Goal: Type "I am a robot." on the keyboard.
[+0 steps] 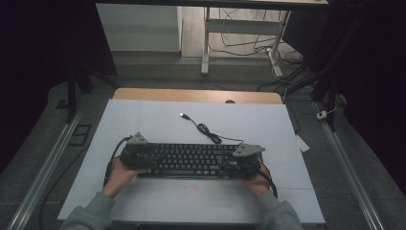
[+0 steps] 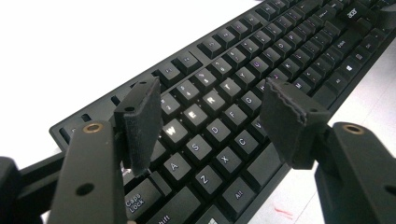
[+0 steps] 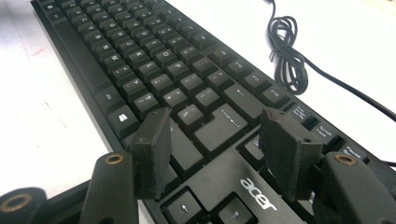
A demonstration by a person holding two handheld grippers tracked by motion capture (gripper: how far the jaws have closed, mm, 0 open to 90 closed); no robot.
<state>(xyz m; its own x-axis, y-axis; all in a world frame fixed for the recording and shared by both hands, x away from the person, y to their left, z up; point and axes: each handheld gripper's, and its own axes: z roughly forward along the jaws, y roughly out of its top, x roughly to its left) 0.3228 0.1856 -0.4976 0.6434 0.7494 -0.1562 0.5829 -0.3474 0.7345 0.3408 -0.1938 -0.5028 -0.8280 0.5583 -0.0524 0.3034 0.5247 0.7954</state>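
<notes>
High view: keyboard (image 1: 191, 160) lies flat across the white tabletop (image 1: 143, 120), cord (image 1: 206, 129) coiled behind it | left claw (image 2: 210, 123) over its left end, jaws apart, gripping nothing | right claw (image 3: 215, 149) over its right end, jaws apart, empty.

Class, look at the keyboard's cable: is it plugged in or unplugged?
Unplugged: the cable lies partly coiled on the table, its plug free beyond the keyboard.
</notes>
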